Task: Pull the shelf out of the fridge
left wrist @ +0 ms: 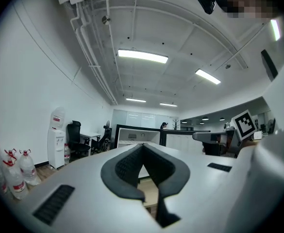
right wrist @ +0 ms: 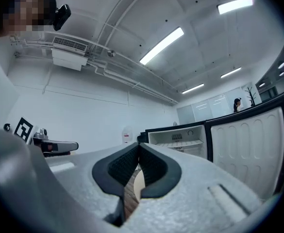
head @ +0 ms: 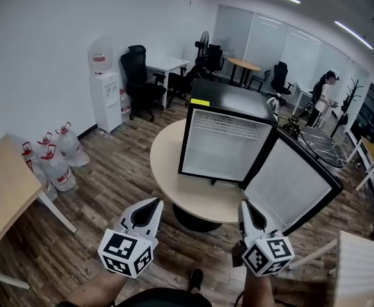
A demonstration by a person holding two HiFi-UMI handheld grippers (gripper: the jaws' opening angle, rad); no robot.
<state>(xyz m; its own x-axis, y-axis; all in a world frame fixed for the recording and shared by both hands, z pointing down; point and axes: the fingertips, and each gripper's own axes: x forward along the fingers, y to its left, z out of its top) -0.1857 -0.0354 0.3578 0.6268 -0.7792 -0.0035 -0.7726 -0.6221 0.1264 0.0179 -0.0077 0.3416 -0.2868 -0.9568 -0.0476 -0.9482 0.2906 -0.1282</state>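
Observation:
A small black fridge [head: 222, 136] stands on a round beige table [head: 174, 184], its door [head: 295, 184] swung open to the right. A white wire shelf [head: 224, 130] sits high inside the white interior. My left gripper [head: 153, 204] and right gripper [head: 244, 206] hover short of the table's near edge, both shut and empty, each well apart from the fridge. In the left gripper view the fridge [left wrist: 132, 135] shows beyond the shut left gripper [left wrist: 142, 147]. In the right gripper view the shelf [right wrist: 179, 143] and door [right wrist: 246, 149] lie to the right of the shut right gripper [right wrist: 138, 148].
A wooden table [head: 4, 190] is at the left, with water bottles [head: 52, 158] and a white dispenser [head: 105, 91] by the wall. Office chairs [head: 139, 78] and desks fill the back. A person [head: 322, 98] stands at the far right. A white chair [head: 356, 267] is at the lower right.

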